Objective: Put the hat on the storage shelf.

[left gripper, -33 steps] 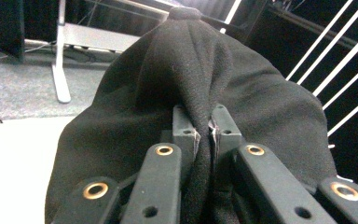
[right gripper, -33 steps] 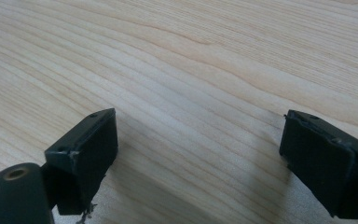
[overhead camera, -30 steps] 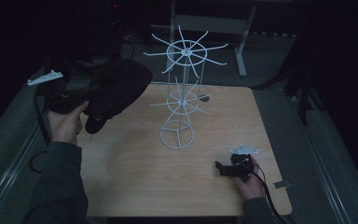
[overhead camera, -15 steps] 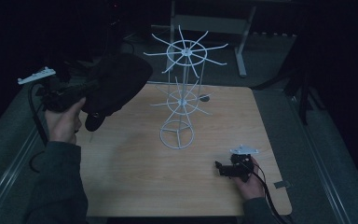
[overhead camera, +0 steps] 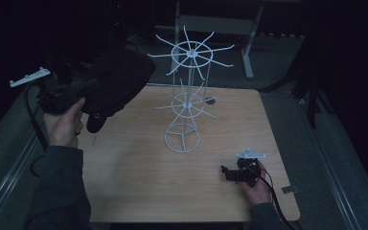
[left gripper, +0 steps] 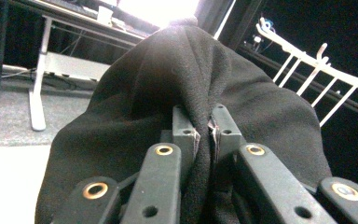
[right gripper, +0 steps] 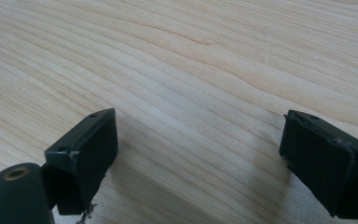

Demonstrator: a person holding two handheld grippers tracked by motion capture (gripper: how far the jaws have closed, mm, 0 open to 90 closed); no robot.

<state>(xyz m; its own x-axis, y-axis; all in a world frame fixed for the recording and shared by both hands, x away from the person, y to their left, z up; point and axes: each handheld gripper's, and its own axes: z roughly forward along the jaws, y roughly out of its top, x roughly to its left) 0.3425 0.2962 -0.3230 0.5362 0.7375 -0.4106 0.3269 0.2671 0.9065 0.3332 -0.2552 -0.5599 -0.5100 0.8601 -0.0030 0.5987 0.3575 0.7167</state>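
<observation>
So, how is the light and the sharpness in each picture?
High view: dim, surroundings nearly black, white wire rack stands out. Left gripper view: blown-out glare at top behind the black cloth. Right gripper view: evenly lit wooden table, soft shadows under the jaws.

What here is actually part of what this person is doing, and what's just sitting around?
Part of the job:
- black fabric cap, pinched in the left gripper
- white wire rack, close beside the cap

Just lying about:
- right gripper, jaws apart, low over the wooden table
- small dark disc behind the rack
- desk frame beyond the table
</observation>
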